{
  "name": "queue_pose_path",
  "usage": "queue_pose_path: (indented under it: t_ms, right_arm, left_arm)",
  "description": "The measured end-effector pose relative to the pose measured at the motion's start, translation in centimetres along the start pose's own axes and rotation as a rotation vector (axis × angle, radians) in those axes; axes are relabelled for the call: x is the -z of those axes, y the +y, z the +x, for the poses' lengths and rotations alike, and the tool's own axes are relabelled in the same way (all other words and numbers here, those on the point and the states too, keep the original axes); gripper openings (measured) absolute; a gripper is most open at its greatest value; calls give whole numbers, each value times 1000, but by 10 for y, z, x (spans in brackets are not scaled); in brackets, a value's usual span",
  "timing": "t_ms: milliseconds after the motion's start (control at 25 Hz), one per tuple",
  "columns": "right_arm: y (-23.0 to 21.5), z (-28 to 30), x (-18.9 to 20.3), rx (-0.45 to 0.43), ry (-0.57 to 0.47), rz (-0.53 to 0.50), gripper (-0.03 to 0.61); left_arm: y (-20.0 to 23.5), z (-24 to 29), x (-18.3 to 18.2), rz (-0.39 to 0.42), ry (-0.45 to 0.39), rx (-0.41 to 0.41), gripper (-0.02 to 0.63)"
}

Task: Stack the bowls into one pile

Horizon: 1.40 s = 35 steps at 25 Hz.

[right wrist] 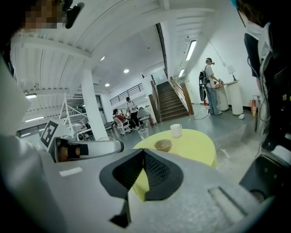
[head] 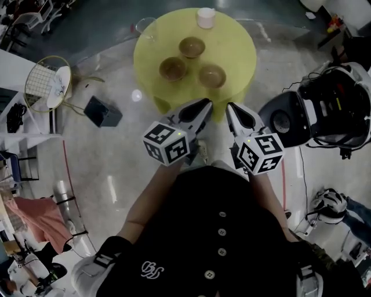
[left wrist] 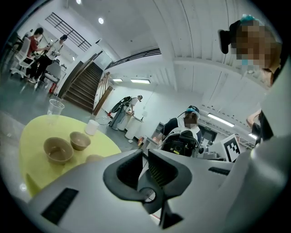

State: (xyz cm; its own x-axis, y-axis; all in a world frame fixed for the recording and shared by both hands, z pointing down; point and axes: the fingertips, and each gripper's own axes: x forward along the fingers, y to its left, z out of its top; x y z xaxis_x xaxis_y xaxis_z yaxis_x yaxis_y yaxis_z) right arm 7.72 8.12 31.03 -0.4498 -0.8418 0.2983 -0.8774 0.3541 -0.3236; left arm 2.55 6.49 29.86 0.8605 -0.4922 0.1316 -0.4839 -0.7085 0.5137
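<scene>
Left tongs (head: 207, 102), right tongs (head: 229, 106) closed; three bowls (head: 191, 46) (head: 173, 68) (head: 212, 75) empty, apart, on yellow table (head: 239, 46).

Head view: from above the chest, pointing steeply down; yellow table (head: 237, 52) fairly far off, at top centre of frame. Left gripper view: low, near level, facing along its jaws; table at lower left. Right gripper view: similar height, table at centre right. Shared by all three: table, bowls (head: 173, 68), white cup (head: 205, 17).
</scene>
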Motion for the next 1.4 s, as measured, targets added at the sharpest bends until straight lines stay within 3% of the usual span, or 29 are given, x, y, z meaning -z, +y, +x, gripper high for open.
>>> queue_pose_path:
  t_ms: [320, 520, 840, 1080, 1400]
  right_arm:
    - [-19, 41, -10, 26, 13, 17, 5]
    - [-18, 36, 3, 36, 35, 25, 5]
    - [-38, 21, 2, 17, 47, 38, 5]
    - [-45, 45, -4, -12, 68, 49, 5]
    - [-86, 72, -24, -43, 119, 59, 5]
  left_arm:
    - [39, 26, -16, -17, 24, 11, 34]
    - [42, 23, -1, -36, 43, -18, 34]
    - [31, 44, 13, -51, 62, -49, 34]
    - [55, 50, 9, -84, 80, -86, 34]
    - [79, 89, 0, -147, 85, -148, 34]
